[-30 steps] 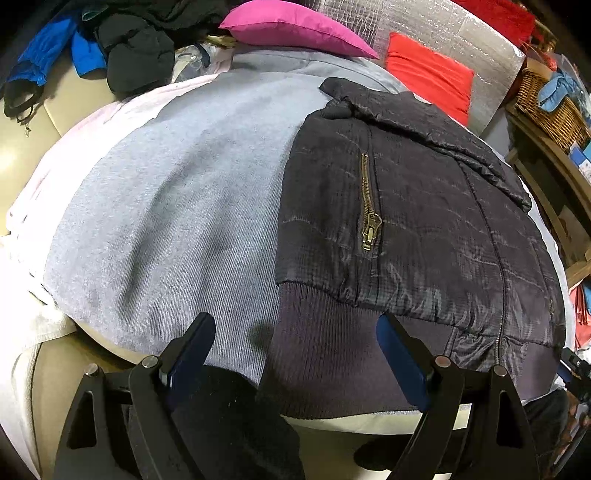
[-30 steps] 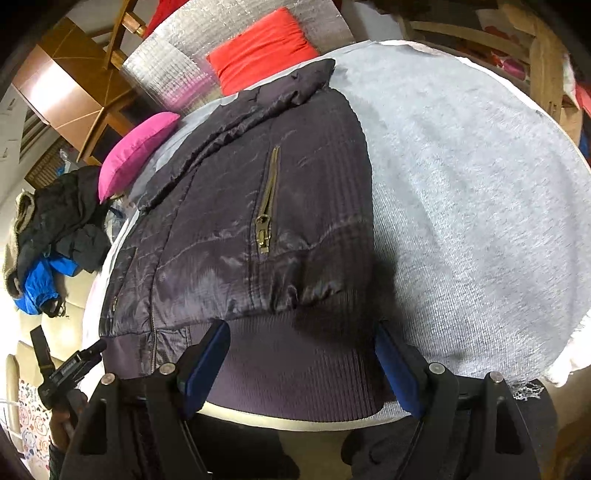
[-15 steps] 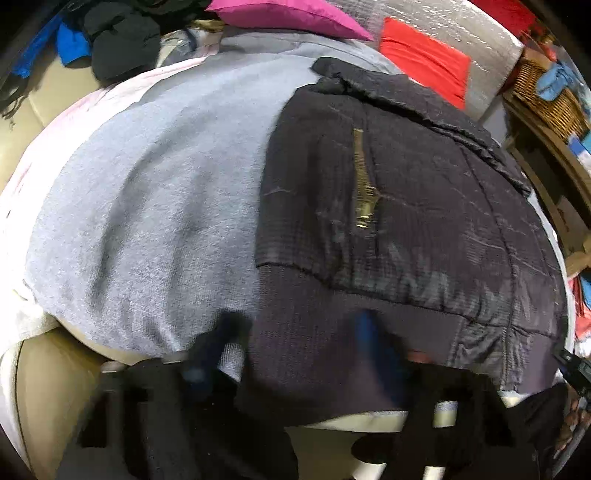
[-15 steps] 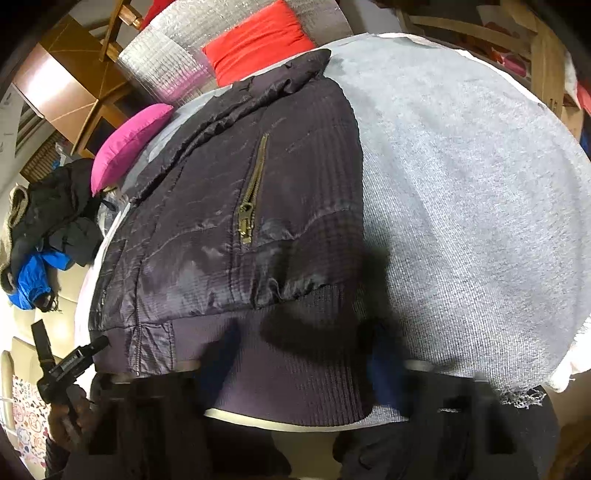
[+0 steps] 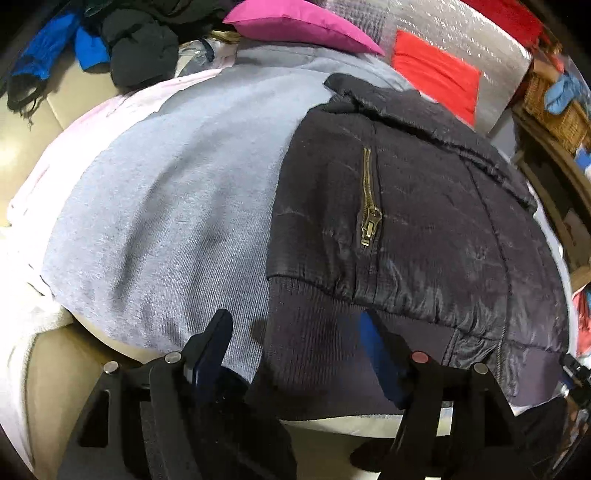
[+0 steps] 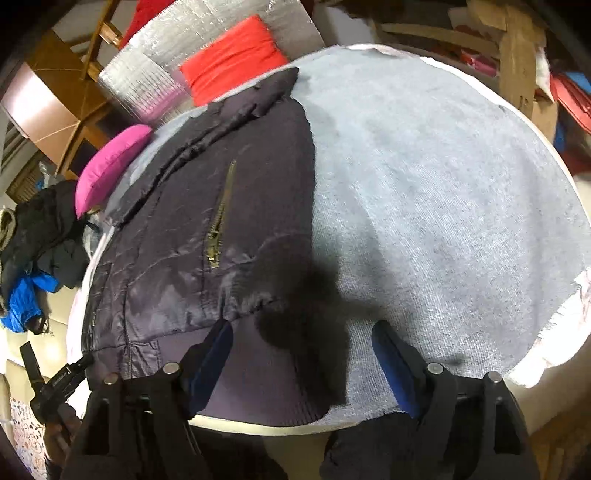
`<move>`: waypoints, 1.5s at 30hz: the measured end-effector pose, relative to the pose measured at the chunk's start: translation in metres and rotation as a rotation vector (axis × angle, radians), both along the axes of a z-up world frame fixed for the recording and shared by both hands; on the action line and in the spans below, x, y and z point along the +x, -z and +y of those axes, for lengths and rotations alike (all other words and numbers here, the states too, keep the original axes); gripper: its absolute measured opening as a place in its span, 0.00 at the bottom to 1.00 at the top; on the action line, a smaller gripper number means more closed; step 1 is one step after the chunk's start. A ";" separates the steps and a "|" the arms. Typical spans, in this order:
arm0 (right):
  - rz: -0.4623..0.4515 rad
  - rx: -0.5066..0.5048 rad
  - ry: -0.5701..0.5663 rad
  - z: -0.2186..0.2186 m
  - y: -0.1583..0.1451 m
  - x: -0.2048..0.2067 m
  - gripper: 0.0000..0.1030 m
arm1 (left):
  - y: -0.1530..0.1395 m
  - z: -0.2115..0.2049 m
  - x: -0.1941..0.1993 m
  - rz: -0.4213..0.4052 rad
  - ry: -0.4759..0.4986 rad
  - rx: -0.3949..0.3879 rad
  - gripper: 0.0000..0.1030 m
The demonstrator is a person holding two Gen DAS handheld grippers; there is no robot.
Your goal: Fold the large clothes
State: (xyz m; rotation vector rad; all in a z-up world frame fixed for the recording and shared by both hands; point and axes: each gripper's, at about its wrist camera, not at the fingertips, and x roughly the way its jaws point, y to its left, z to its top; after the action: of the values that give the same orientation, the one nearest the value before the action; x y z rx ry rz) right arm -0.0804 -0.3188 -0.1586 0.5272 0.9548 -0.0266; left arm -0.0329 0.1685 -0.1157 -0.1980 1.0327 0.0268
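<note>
left gripper wide | right gripper wide | over ribbed hem of quilted jacket, near table edge | probably pinch hem squarely, corners together

Glossy quilted jacket, matt knit blanket

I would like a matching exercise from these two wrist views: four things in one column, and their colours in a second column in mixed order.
Things:
1. quilted jacket
2. oval cushion
3. table cover
4. pocket zipper

Colours:
a. brass
b. light grey
c. magenta pink
d. dark, almost black

Pairs: 1-d, 2-c, 3-b, 4-a
</note>
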 end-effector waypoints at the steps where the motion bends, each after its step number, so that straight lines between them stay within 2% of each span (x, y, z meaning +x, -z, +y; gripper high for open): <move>1: -0.001 0.003 -0.010 0.002 0.000 0.001 0.79 | 0.001 -0.004 0.002 0.008 0.006 0.019 0.70; 3: 0.003 0.030 -0.034 0.007 0.006 0.004 0.78 | 0.003 -0.009 0.004 0.018 0.017 0.037 0.70; 5: 0.013 0.045 -0.058 0.013 0.011 0.007 0.71 | 0.005 -0.012 0.004 0.021 0.023 0.048 0.70; 6: 0.018 0.057 -0.073 0.015 0.012 0.008 0.50 | 0.007 -0.016 0.007 0.026 0.023 0.055 0.70; 7: 0.031 0.059 -0.073 0.016 0.014 0.009 0.35 | 0.008 -0.017 0.007 0.033 0.023 0.060 0.69; 8: 0.032 0.058 -0.067 0.016 0.015 0.009 0.34 | 0.009 -0.016 0.007 0.039 0.023 0.058 0.65; 9: 0.034 0.058 -0.067 0.016 0.016 0.008 0.26 | 0.010 -0.017 0.008 0.042 0.024 0.056 0.61; 10: 0.033 0.063 -0.066 0.015 0.016 0.007 0.22 | 0.011 -0.017 0.009 0.048 0.027 0.051 0.52; 12: 0.032 0.069 -0.065 0.013 0.015 0.006 0.21 | 0.012 -0.015 0.010 0.055 0.031 0.037 0.45; 16: 0.038 0.072 -0.061 0.013 0.014 0.007 0.20 | 0.012 -0.014 0.009 0.054 0.039 0.038 0.40; 21: 0.039 0.127 -0.039 0.008 0.019 0.007 0.25 | 0.012 -0.012 0.008 0.049 0.040 0.028 0.40; 24: 0.045 0.123 -0.044 0.009 0.019 0.009 0.26 | 0.012 -0.010 0.007 0.050 0.044 0.015 0.48; 27: 0.057 0.156 -0.032 0.005 0.022 0.011 0.28 | 0.013 -0.011 0.009 0.050 0.054 0.008 0.49; 28: 0.058 0.154 -0.036 0.005 0.022 0.012 0.28 | 0.014 -0.012 0.010 0.051 0.063 0.010 0.43; 29: 0.059 0.138 -0.045 0.007 0.021 0.013 0.27 | 0.014 -0.012 0.010 0.050 0.067 0.010 0.28; 31: 0.056 0.134 -0.054 0.008 0.020 0.012 0.17 | 0.012 -0.011 0.012 0.048 0.071 -0.004 0.14; 32: 0.052 0.144 -0.060 0.008 0.019 0.012 0.15 | 0.010 -0.009 0.012 0.045 0.072 -0.018 0.11; 40: -0.001 0.190 -0.101 0.003 -0.001 -0.001 0.12 | -0.018 0.000 -0.003 -0.044 0.109 -0.050 0.08; 43: 0.025 0.159 -0.066 -0.003 0.001 0.000 0.11 | -0.012 0.000 0.000 -0.026 0.107 -0.062 0.09; 45: 0.065 0.161 -0.050 -0.004 0.014 0.006 0.16 | -0.004 -0.001 0.006 -0.002 0.099 -0.058 0.10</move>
State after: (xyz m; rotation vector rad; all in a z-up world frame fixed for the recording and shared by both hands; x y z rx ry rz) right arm -0.0743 -0.3227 -0.1724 0.6540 1.0389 0.0793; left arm -0.0272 0.1675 -0.1115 -0.1996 1.0412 -0.0935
